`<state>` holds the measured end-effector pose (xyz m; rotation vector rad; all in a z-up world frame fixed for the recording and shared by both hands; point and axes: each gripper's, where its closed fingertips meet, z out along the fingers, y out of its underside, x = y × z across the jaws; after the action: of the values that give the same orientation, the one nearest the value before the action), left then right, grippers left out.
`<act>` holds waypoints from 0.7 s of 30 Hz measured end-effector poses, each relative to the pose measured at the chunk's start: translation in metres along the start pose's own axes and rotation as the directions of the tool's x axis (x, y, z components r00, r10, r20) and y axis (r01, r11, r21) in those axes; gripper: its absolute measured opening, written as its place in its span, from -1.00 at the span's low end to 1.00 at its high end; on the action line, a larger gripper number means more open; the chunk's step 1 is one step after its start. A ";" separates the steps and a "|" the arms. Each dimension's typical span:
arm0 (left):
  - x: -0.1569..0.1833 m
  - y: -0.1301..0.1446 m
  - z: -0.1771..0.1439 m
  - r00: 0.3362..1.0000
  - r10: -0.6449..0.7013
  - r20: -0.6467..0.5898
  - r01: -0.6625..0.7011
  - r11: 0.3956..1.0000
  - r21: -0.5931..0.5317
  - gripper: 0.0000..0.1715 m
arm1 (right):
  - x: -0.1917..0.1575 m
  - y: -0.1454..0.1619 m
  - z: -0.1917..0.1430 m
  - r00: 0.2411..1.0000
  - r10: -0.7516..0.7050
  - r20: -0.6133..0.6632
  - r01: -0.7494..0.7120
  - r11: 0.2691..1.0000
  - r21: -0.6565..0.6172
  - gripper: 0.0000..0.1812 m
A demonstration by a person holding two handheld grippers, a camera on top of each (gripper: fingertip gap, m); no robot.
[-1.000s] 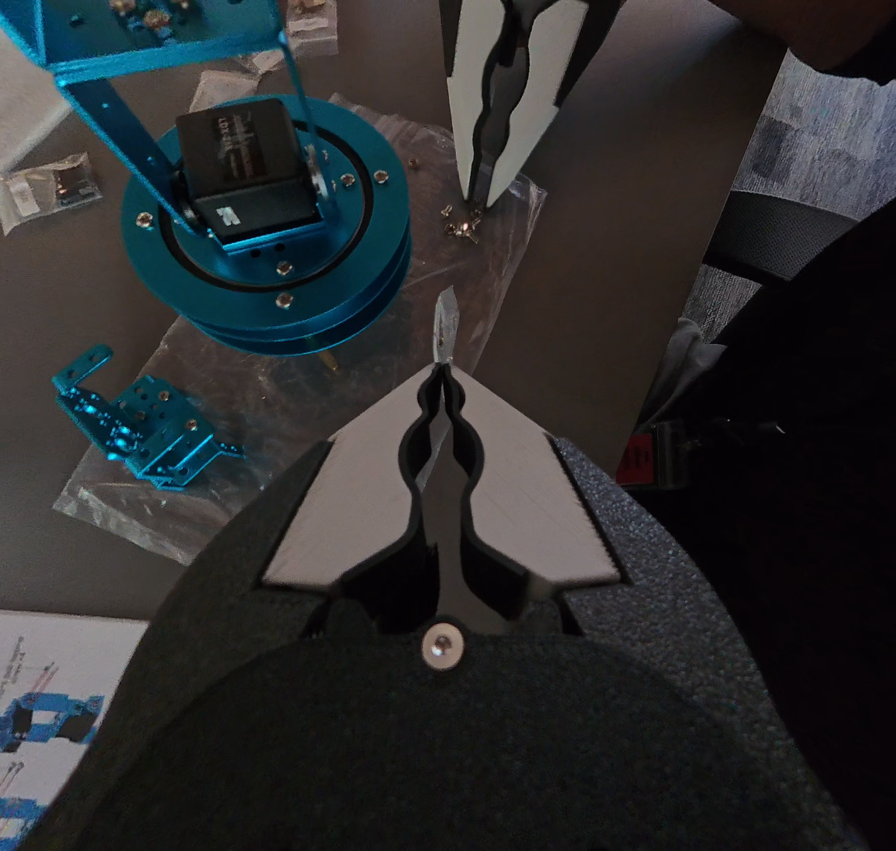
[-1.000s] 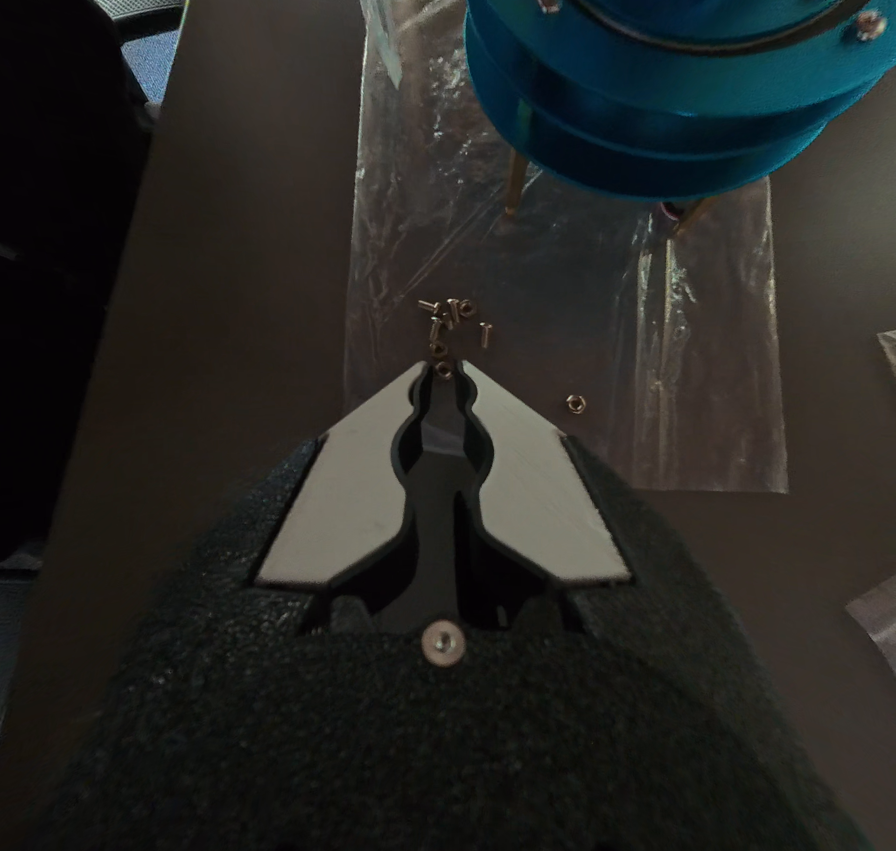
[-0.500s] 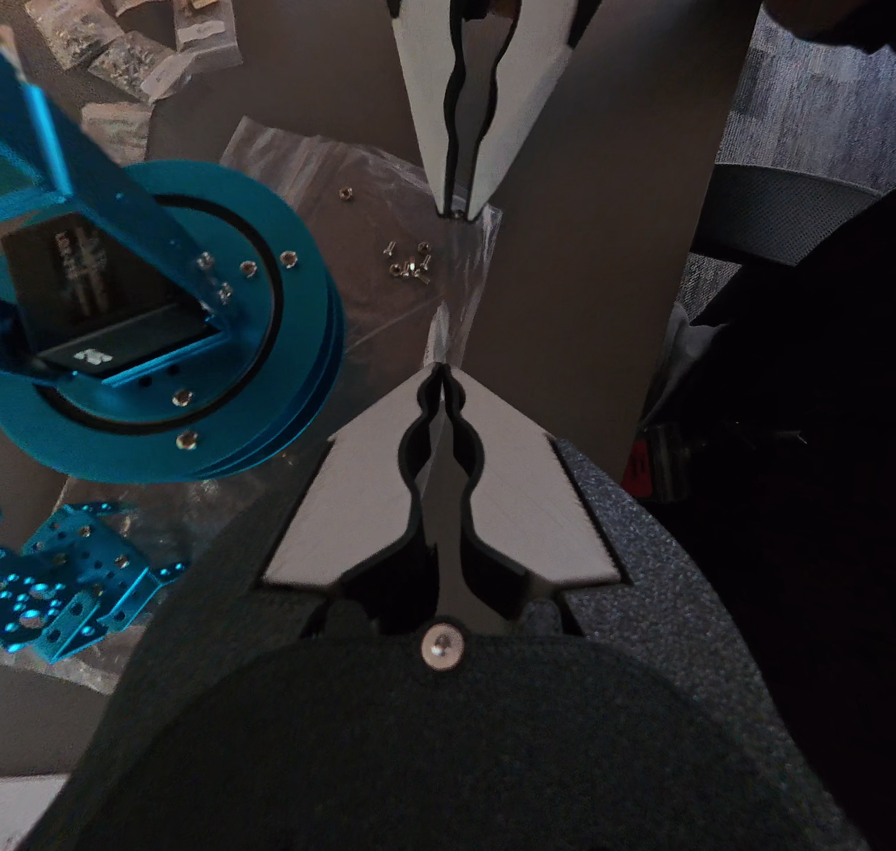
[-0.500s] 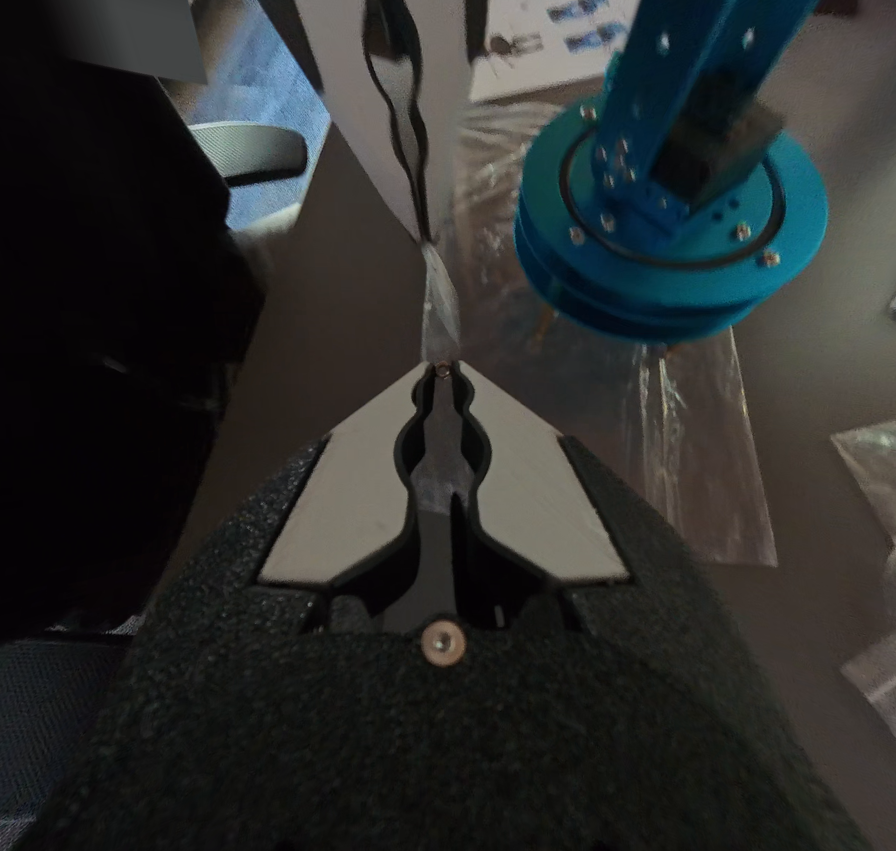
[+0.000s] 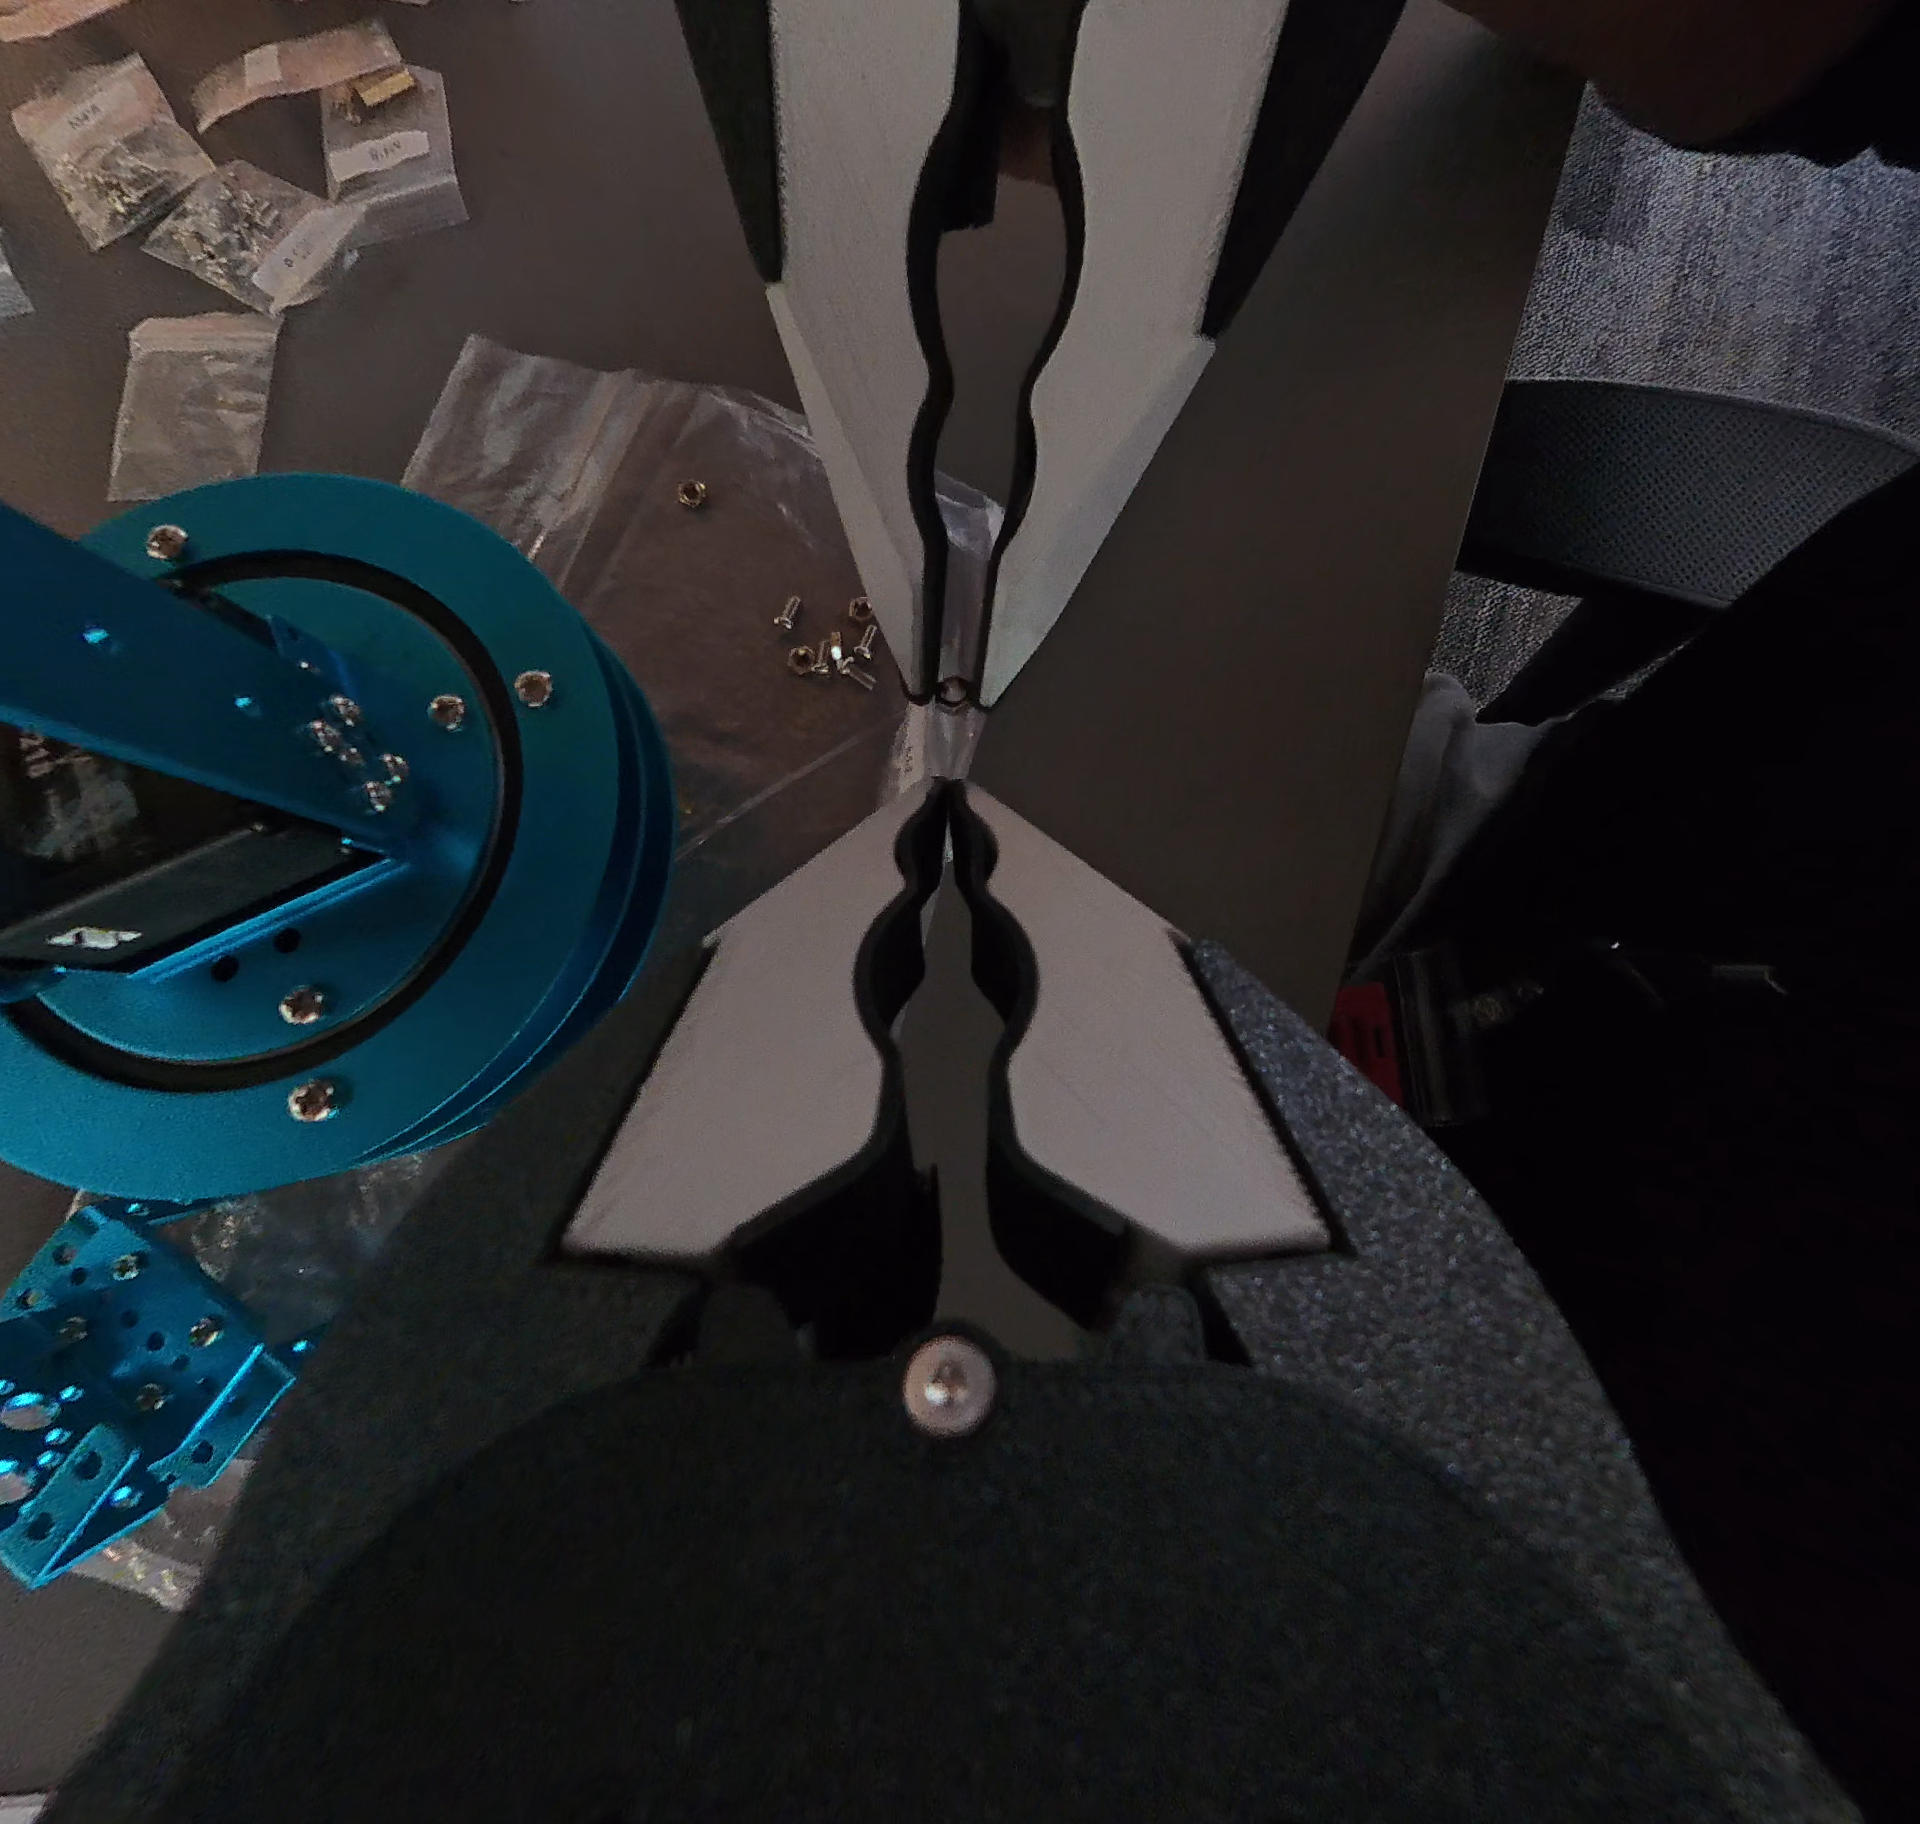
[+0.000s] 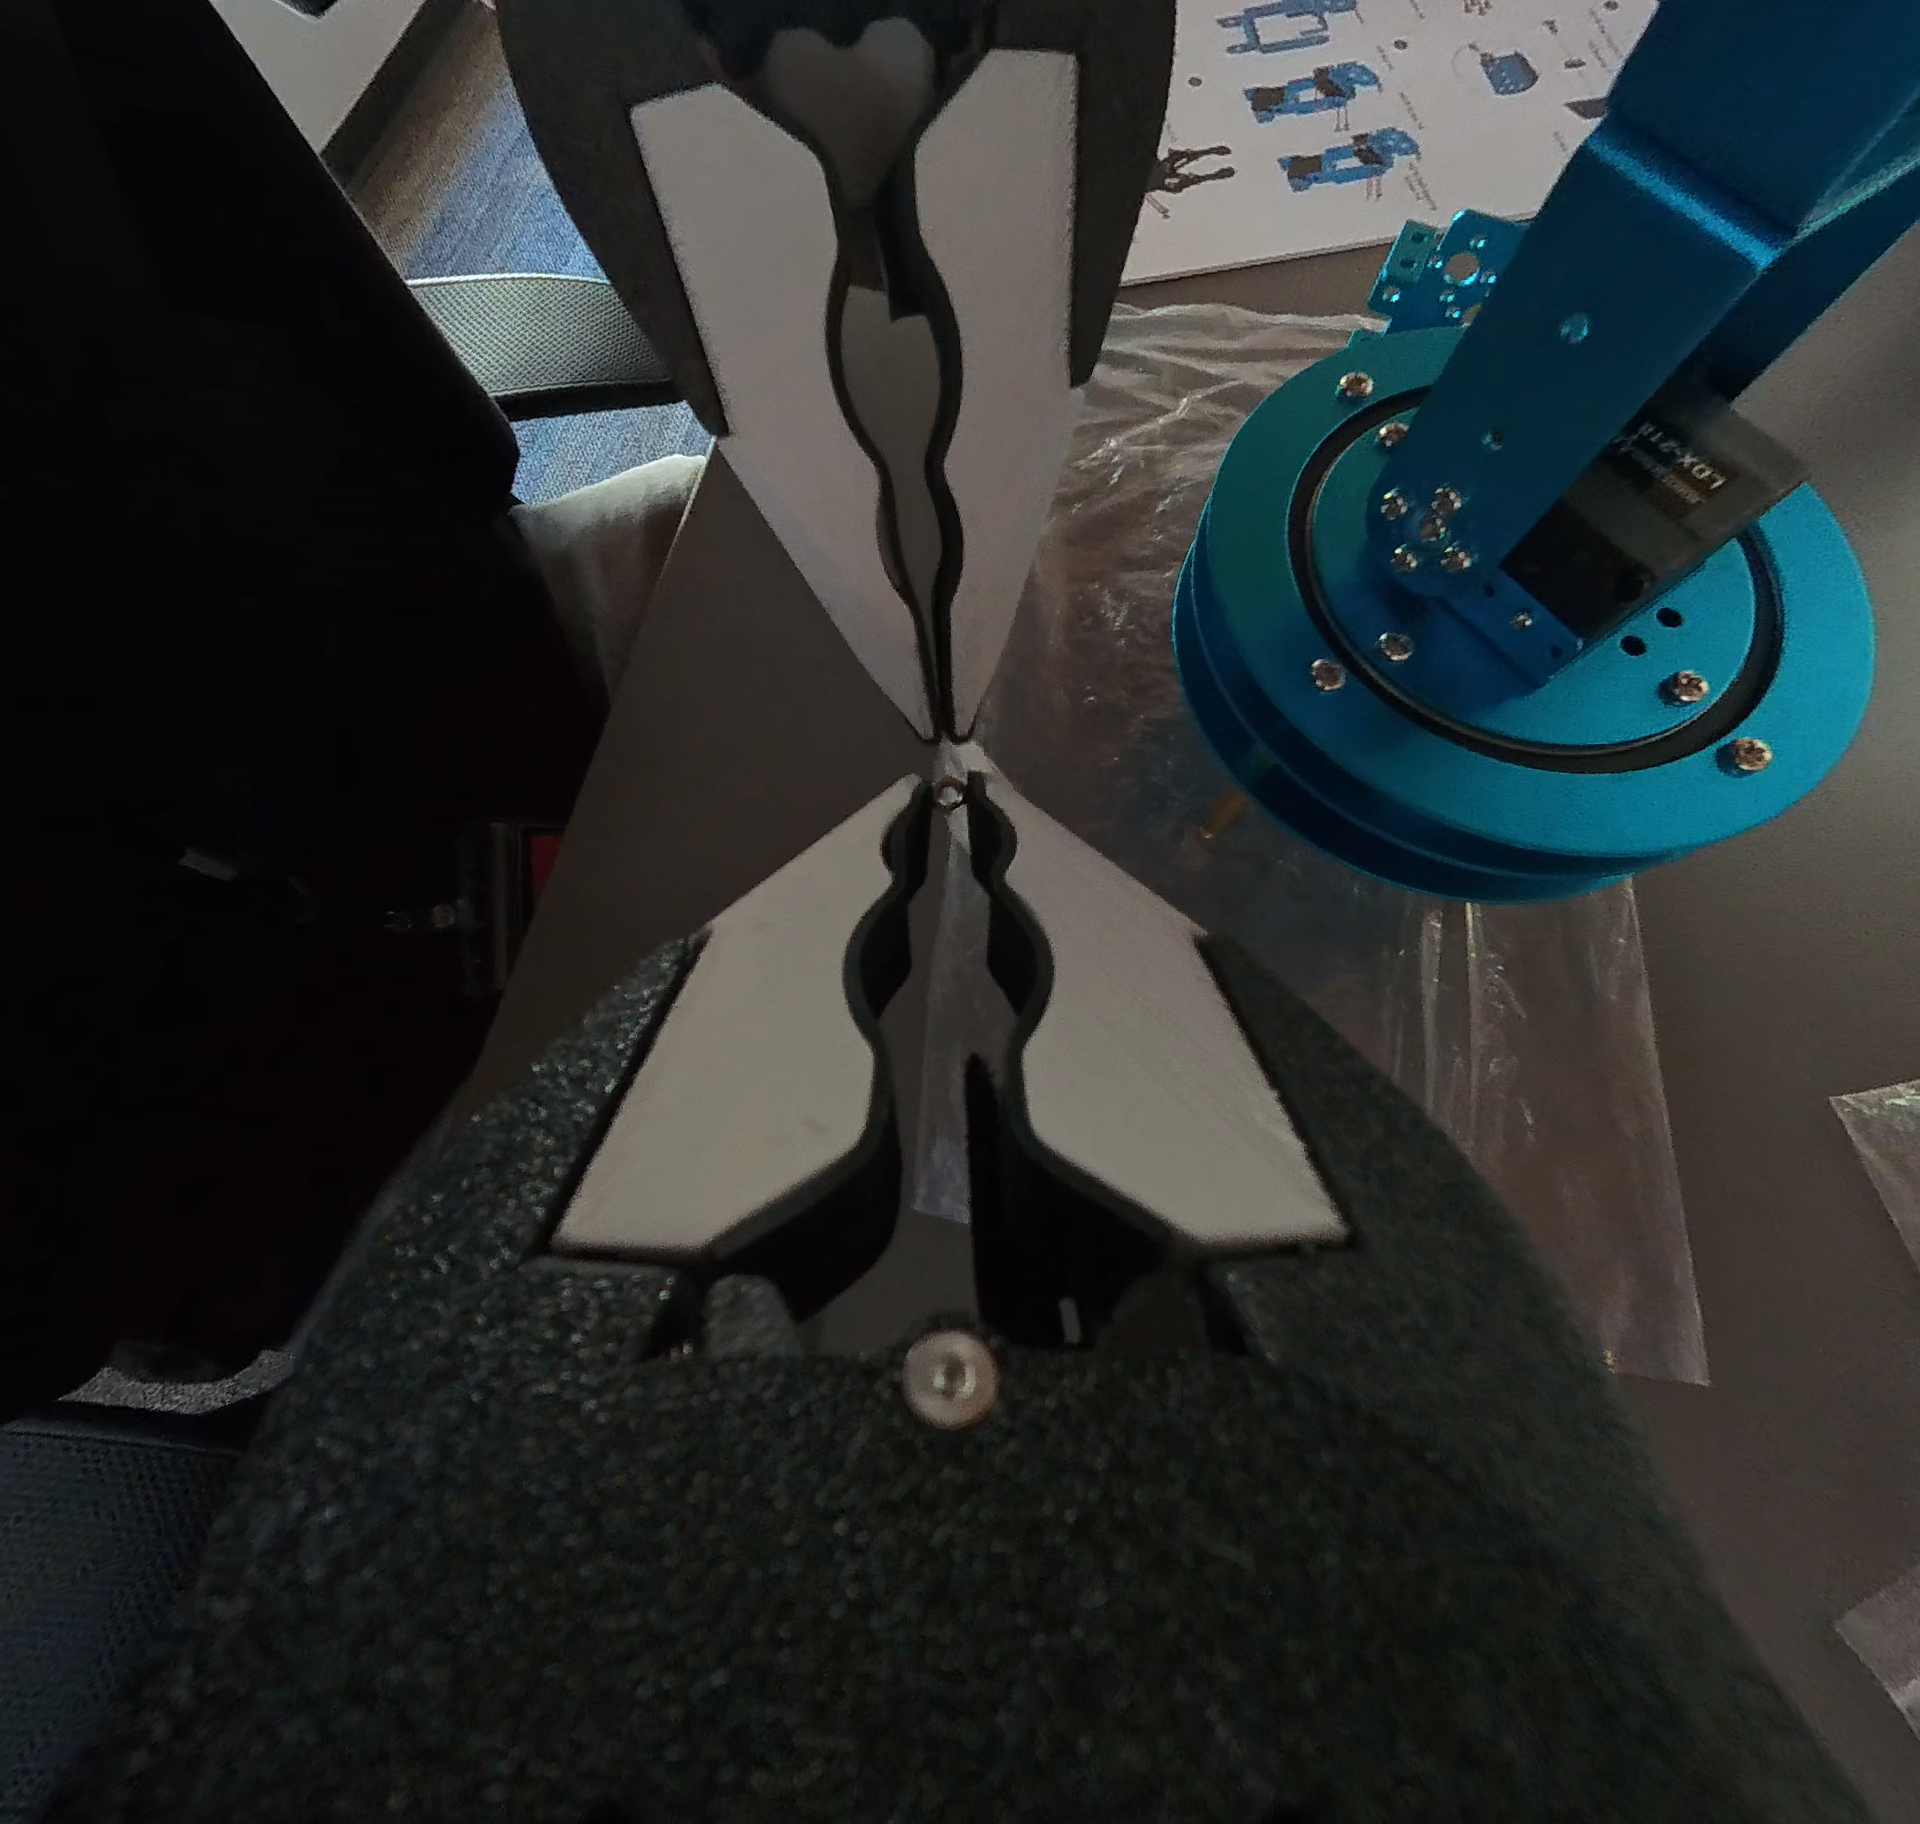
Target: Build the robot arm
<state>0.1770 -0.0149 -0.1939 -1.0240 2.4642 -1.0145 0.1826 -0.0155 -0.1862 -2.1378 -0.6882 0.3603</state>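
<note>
Two grippers met tip to tip above a dark table, a small plastic bag and a tiny nut between them.

The left gripper (image 5: 948,795) is clenched on the corner of a small clear bag (image 5: 951,744). The right gripper (image 6: 948,790) is closed on a small metal nut (image 6: 948,794), held just beside that bag. Loose screws (image 5: 831,644) are seen on a plastic sheet (image 5: 582,486) on the table (image 5: 1247,631), near a blue round base (image 5: 436,839) carrying a black servo (image 6: 1621,527).
</note>
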 end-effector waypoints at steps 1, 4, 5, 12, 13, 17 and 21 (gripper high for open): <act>0.000 -0.001 0.000 1.000 -0.005 -0.002 0.005 1.000 0.003 -1.00 | -0.001 0.000 0.000 1.000 0.006 0.008 -0.006 1.000 0.000 -0.91; -0.001 -0.002 0.001 1.000 -0.006 0.002 0.006 1.000 0.004 -1.00 | 0.002 0.001 0.000 1.000 0.006 -0.007 -0.006 1.000 -0.011 -0.94; -0.001 -0.002 0.001 1.000 -0.005 0.004 0.005 1.000 0.003 -1.00 | 0.002 0.002 0.000 1.000 0.009 -0.003 -0.009 1.000 -0.015 -0.93; 0.000 -0.005 0.004 1.000 -0.017 -0.008 0.017 1.000 0.013 -1.00 | 0.003 0.006 0.002 1.000 -0.014 -0.027 0.013 0.999 -0.046 -0.94; 0.000 -0.006 0.004 1.000 -0.022 -0.012 0.022 1.000 0.016 -1.00 | 0.002 0.006 0.002 1.000 -0.018 -0.026 0.017 0.999 -0.049 -0.94; -0.001 -0.005 0.007 0.999 -0.030 -0.014 0.031 0.999 0.014 -1.00 | 0.001 0.010 0.004 1.000 -0.014 -0.024 0.012 0.998 -0.061 -0.93; -0.001 -0.006 0.007 1.000 -0.018 -0.006 0.018 1.000 0.016 -1.00 | 0.001 0.011 0.002 1.000 0.000 -0.016 0.000 0.999 -0.054 -0.93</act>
<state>0.1841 -0.0208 -0.1944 -1.0415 2.4515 -1.0429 0.1865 -0.0186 -0.1963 -2.1890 -0.6957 0.3277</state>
